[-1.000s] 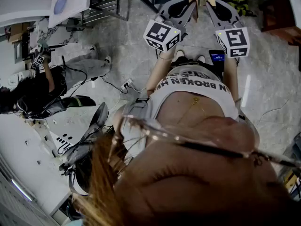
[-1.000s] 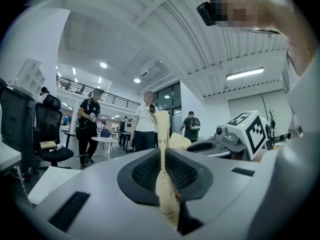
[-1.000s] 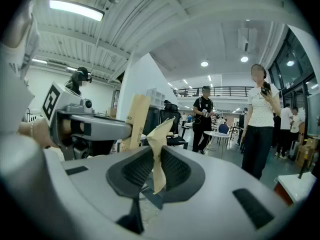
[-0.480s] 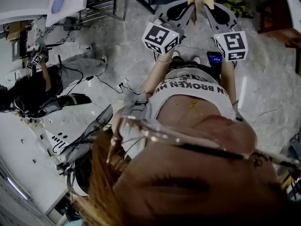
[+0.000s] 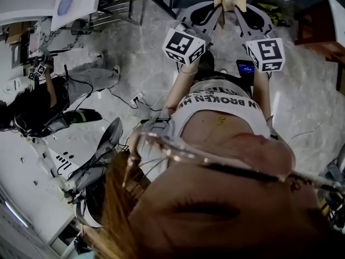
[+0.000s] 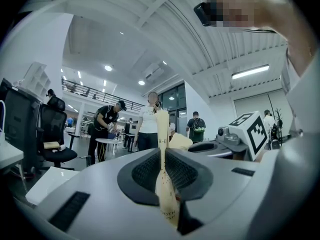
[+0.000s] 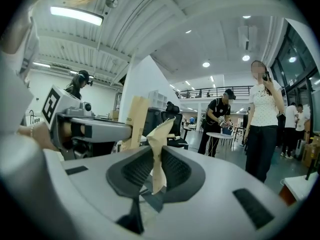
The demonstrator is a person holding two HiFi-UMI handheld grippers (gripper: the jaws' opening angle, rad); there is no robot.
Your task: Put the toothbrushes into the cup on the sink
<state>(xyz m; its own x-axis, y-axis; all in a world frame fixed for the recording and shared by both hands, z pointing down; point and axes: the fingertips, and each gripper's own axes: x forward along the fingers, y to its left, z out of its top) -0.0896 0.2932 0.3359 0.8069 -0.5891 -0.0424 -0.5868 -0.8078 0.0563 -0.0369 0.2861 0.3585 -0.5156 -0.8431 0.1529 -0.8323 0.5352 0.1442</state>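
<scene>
While no cup shows in any view, we judge this the unwrapping step: our left gripper (image 6: pixel 161 159) clamps an upright toothbrush packet (image 6: pixel 162 134) between its jaws, and our right gripper (image 7: pixel 156 160) pinches a torn paper flap (image 7: pixel 158 136) alongside. Next we should pull them apart gently.

Pale grey across left gripper (image 6: pixel 162 156) and right gripper (image 7: pixel 154 166); charcoal with a fine ribbed pattern on the fingers (image 6: pixel 145 171). Plain tan on left toothbrush wrapper (image 6: pixel 163 129), with dark specks and dark lettering low down; same tan on right toothbrush wrapper (image 7: pixel 156 149). White with bold black square patterns on the marker cubes (image 5: pixel 184 46). Mottled grey marbling on the floor (image 5: pixel 145 53). White with dark lettering on the shirt (image 5: pixel 221 99).
</scene>
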